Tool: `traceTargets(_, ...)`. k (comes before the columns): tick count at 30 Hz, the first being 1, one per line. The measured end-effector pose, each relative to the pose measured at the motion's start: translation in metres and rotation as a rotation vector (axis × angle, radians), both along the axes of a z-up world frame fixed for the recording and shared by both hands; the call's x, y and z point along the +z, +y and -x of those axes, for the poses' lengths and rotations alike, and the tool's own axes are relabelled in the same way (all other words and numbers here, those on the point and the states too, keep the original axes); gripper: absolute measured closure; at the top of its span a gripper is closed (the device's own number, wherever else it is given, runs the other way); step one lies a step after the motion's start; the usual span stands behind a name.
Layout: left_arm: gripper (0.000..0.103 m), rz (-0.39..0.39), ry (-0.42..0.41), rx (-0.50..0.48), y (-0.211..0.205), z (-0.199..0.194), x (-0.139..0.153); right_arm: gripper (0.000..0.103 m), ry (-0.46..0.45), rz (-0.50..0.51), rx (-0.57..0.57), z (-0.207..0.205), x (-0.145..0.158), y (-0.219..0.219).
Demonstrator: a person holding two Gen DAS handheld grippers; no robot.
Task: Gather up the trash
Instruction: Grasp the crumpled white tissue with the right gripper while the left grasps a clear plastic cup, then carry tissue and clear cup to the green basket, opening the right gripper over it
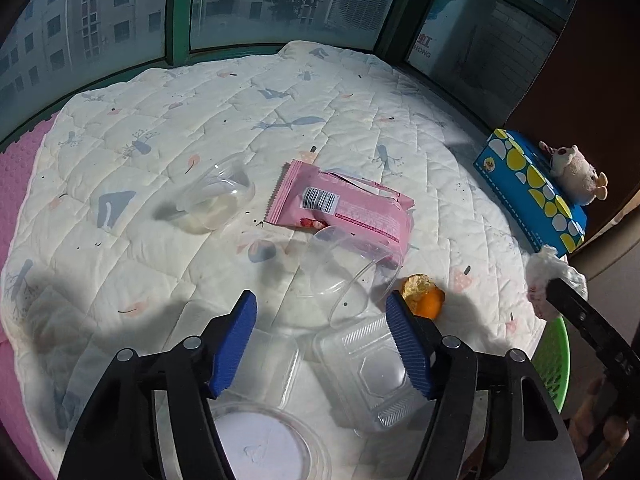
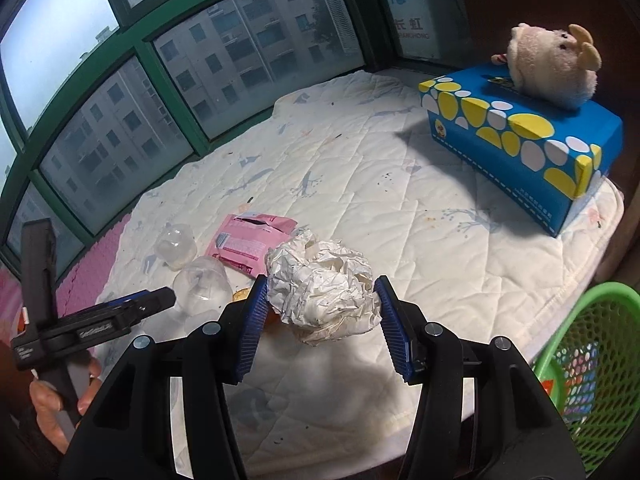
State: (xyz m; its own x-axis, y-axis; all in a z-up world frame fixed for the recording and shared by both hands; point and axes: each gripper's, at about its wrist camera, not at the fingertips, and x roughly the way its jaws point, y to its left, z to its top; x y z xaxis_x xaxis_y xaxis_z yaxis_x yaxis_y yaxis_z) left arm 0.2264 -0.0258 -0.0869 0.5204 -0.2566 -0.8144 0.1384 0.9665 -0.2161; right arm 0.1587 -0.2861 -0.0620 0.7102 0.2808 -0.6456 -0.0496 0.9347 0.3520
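We see right gripper [image 2: 320,312] squeezing paper ball [image 2: 324,292], lifted off quilt [image 2: 400,208]. Green basket [image 2: 592,360] at 4 o'clock from ball. Left gripper [image 1: 320,312] half open, nothing in it, above clear cup [image 1: 344,276]. Pink wrapper [image 1: 344,204] at 12 o'clock from cup.

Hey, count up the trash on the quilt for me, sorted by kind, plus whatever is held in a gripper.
Clear plastic cups: 2
Clear plastic trays: 2
Round lidded tub: 1
Pink wrapper: 1
Orange peel: 1
Crumpled paper ball, clamped in the right hand-held gripper: 1
Total: 8
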Motion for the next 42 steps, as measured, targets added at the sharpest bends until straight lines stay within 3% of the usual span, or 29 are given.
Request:
traceTargets(6,0.057,-0.035,0.034,0.005,-0.006,-0.020,-0.019,0.049,-0.019,0.026,-0.035,0.031,0.005,-0.013)
traceTargets(11,0.083,-0.005,0.058,0.012,-0.005,-0.032,-0.029,0.049,-0.011,0.040,-0.069,0.053,0.000,-0.025)
traceTargets(15,0.094,0.007,0.038,0.021,-0.003,-0.033,-0.029,0.049,0.000,0.048,-0.102,0.069,-0.004,-0.037)
traceTargets(28,0.096,0.038,-0.065,-0.031,-0.008,-0.002,0.012,0.049,0.058,0.070,-0.246,0.115,-0.024,-0.090)
traceTargets(42,0.096,0.102,-0.109,-0.244,-0.095,0.049,0.047,0.047,0.165,0.097,-0.422,0.142,-0.057,-0.177)
